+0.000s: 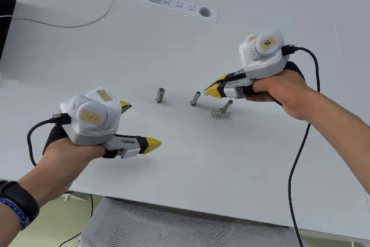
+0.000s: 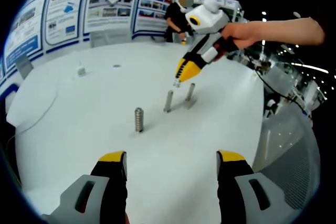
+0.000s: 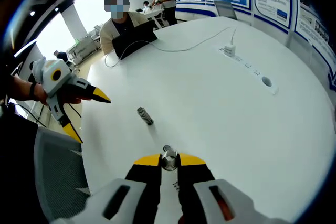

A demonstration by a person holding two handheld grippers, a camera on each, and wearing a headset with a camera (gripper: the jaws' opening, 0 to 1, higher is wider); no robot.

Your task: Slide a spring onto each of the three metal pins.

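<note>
The right gripper (image 1: 213, 91) pinches a spring (image 3: 169, 159) just above the middle pin (image 1: 195, 98). The left gripper (image 1: 139, 125) hangs well apart from that pin, with its jaws wide apart.

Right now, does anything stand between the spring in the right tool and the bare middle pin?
Nothing visible does. The right tool, shut on a small metal spring, hangs close above the bare upright metal pin; only open air lies between them.

On the counter (image 1: 115, 44), we find the left pin (image 1: 160, 95) and right pin (image 1: 226, 106) flanking the middle pin (image 1: 195, 98), with the power strip (image 1: 173, 3) behind it.
</note>
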